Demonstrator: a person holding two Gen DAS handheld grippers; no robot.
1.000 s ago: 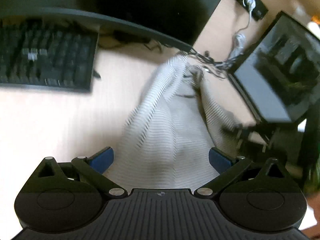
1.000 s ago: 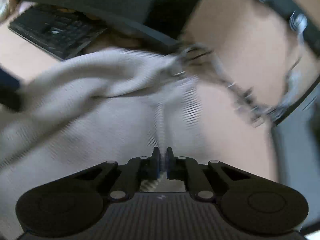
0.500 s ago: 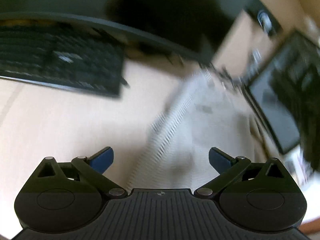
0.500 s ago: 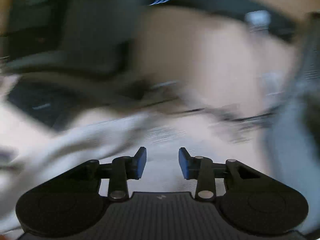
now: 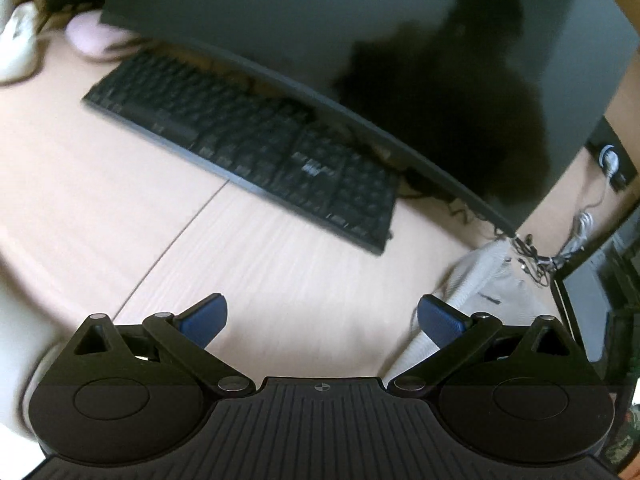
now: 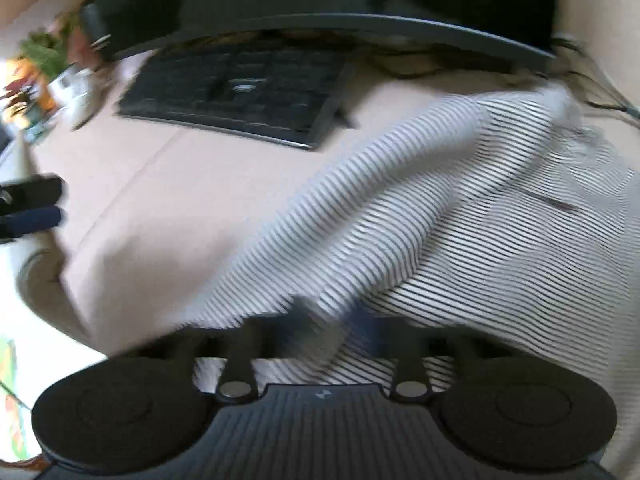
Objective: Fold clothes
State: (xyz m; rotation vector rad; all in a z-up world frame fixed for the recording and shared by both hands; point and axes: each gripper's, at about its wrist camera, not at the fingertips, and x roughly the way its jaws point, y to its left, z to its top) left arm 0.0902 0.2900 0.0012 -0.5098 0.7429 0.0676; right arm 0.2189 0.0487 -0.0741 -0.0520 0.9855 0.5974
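The striped top (image 6: 460,220) lies rumpled on the desk (image 5: 260,280), right of the keyboard (image 5: 256,152), with no neat fold showing, so most of the work looks ahead. The right tool (image 6: 332,328) is closing on its near edge; the left tool (image 5: 322,320) hangs wide and empty. A dark monitor (image 5: 320,20) stands behind.

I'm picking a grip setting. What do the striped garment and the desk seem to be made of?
Garment: thin, soft knit, probably cotton jersey, matte; it drapes and creases loosely, with fine dark stripes on white.
Desk: pale wood-look board, likely laminate, smooth and slightly satin; faint straight grain and one seam line show. Blur leaves both uncertain.
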